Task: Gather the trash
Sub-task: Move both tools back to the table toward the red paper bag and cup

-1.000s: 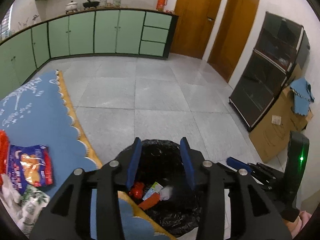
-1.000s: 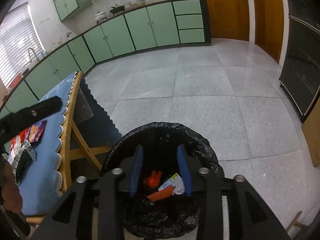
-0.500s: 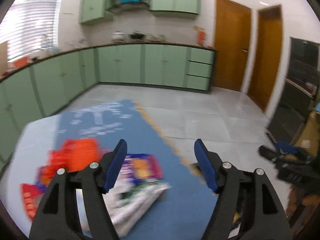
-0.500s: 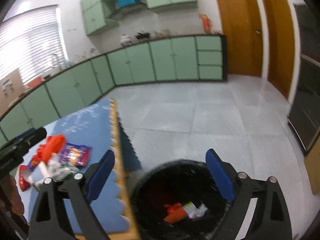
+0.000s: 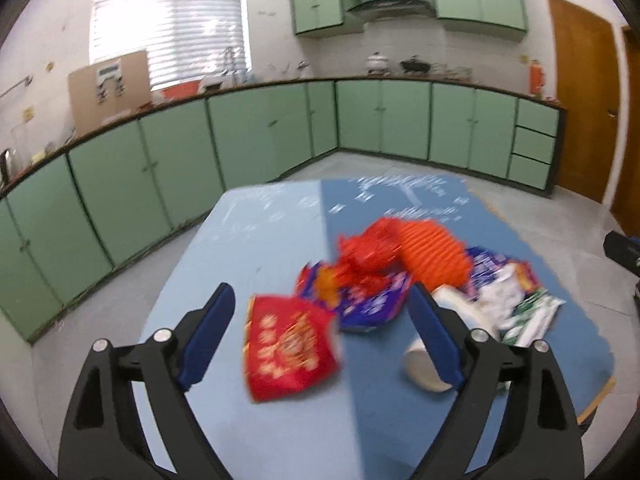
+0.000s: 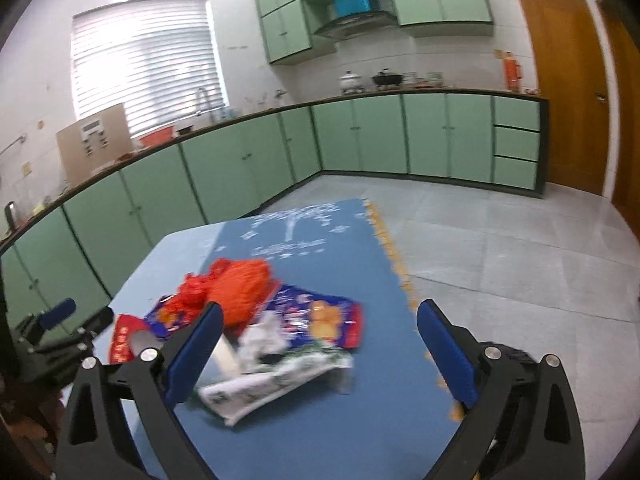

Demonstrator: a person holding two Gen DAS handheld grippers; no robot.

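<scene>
A heap of trash lies on the blue table: a red packet, a purple wrapper, orange crumpled material, a white paper cup and a white-green bag. My left gripper is open and empty, hovering above the red packet. My right gripper is open and empty above the white-green bag, near the purple wrapper and the orange material. The left gripper also shows at the left edge of the right wrist view.
Green cabinets line the walls behind the table. Grey tiled floor lies to the right of the table. Wooden doors stand at the far right. The trash bin is out of view.
Both grippers have swung away from the black bin up over the table. Their jaws have opened wide. The trash heap is now in front of both.
</scene>
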